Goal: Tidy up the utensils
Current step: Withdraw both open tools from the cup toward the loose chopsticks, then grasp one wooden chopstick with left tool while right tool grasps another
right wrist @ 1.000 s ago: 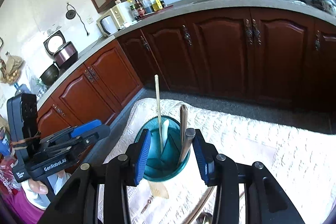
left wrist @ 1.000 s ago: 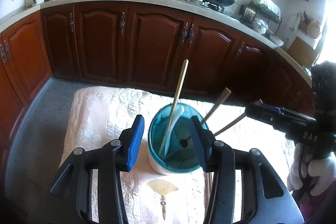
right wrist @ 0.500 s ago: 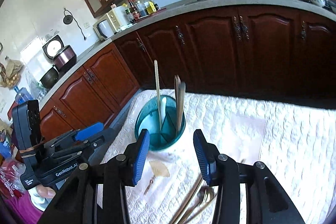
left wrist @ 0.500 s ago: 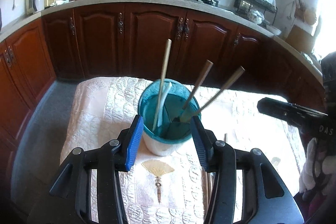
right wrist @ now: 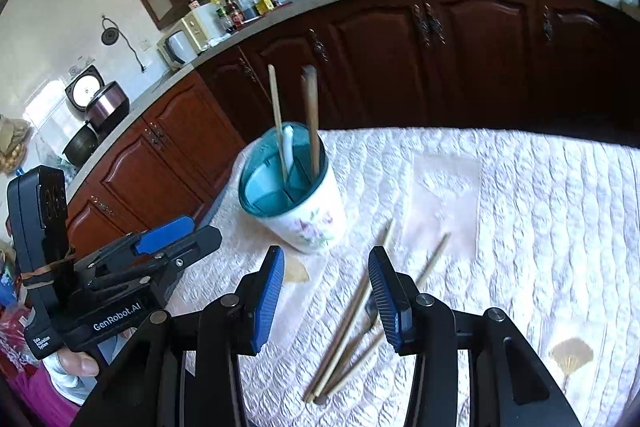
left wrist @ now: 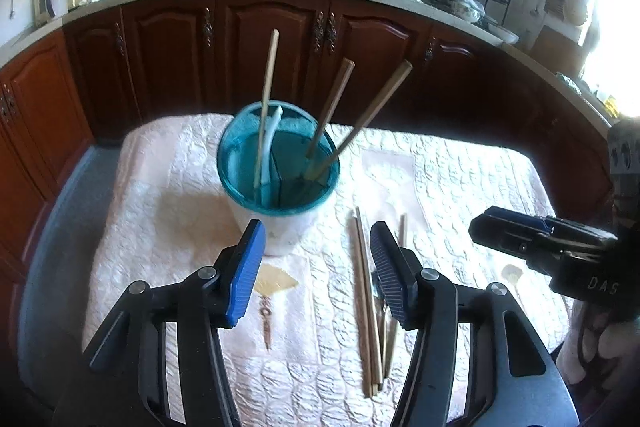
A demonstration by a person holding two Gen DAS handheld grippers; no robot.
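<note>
A white floral utensil cup with a teal divided insert [left wrist: 276, 183] [right wrist: 298, 195] stands on the quilted cloth. It holds wooden chopsticks [left wrist: 360, 119] [right wrist: 311, 119] and a white spoon [left wrist: 272, 131] [right wrist: 289, 147]. Several loose chopsticks [left wrist: 366, 299] [right wrist: 348, 323] lie on the cloth right of the cup, with a metal utensil partly hidden among them. My left gripper [left wrist: 318, 267] is open and empty, just in front of the cup. My right gripper [right wrist: 326, 301] is open and empty, above the loose chopsticks; it also shows in the left wrist view [left wrist: 532, 243].
The pale quilted cloth [left wrist: 460, 179] [right wrist: 520, 211] covers the table, with fan motifs [left wrist: 276, 281] [right wrist: 570, 351]. Dark wooden cabinets [left wrist: 280, 47] run behind under a counter with a pot and a wok. The floor drops off at the left edge.
Both grippers have pulled back and up from the cup. The right gripper has let go of the chopsticks, which now stand in the cup. The loose chopsticks have come into view.
</note>
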